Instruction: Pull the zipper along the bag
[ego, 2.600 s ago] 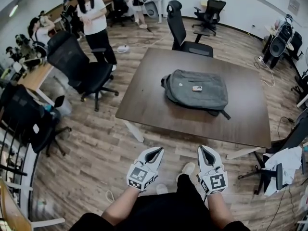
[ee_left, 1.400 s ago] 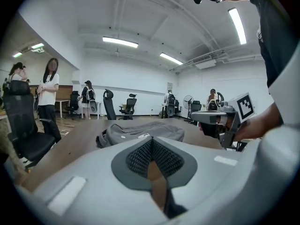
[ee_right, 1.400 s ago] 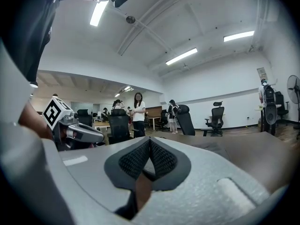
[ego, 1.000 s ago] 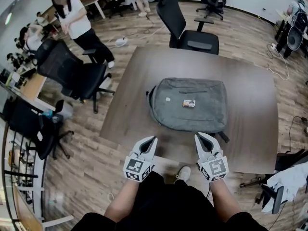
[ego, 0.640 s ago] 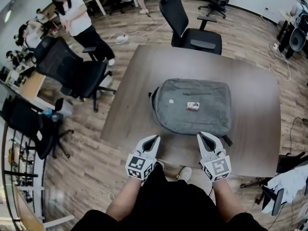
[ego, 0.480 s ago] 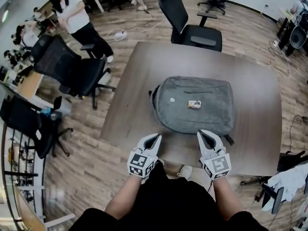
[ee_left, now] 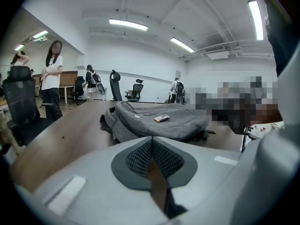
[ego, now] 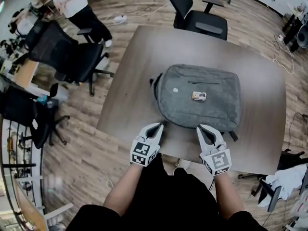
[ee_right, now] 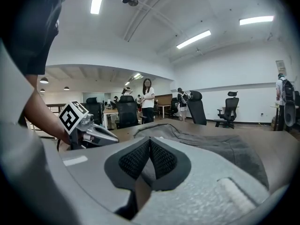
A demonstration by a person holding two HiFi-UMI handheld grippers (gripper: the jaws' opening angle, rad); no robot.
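Head view: we see a grey backpack (ego: 199,97) lying flat in the middle of the bench (ego: 130,81), with both tools at its near edge.
Left tool (ego: 159,125): jaws pressed together with nothing between them; the tip is over bare bench near the backpack's near-left corner, apart from the fabric.
Right tool (ego: 199,127): jaws pressed together and empty; the tip is just beside the backpack's near edge, and we can't tell if it touches.
Left gripper view: the backpack sits ahead of the closed jaws, with bare bench between.
Right gripper view: backpack fabric is close ahead, and the left tool shows off to the side.
Zipper: we see a dark zipper line (ego: 203,83) on the top face toward the far side; the pull is too small to pick out.
Small item: a rectangular tag (ego: 198,96) lies on the top face.
Progress: we judge the task not started, since no pull is gripped and the backpack is untouched.
Left to do: find the pull, spread one tool and pinch it, steady the backpack with the other, then drag along the track.
Background: an office chair (ego: 195,13) at the far side.
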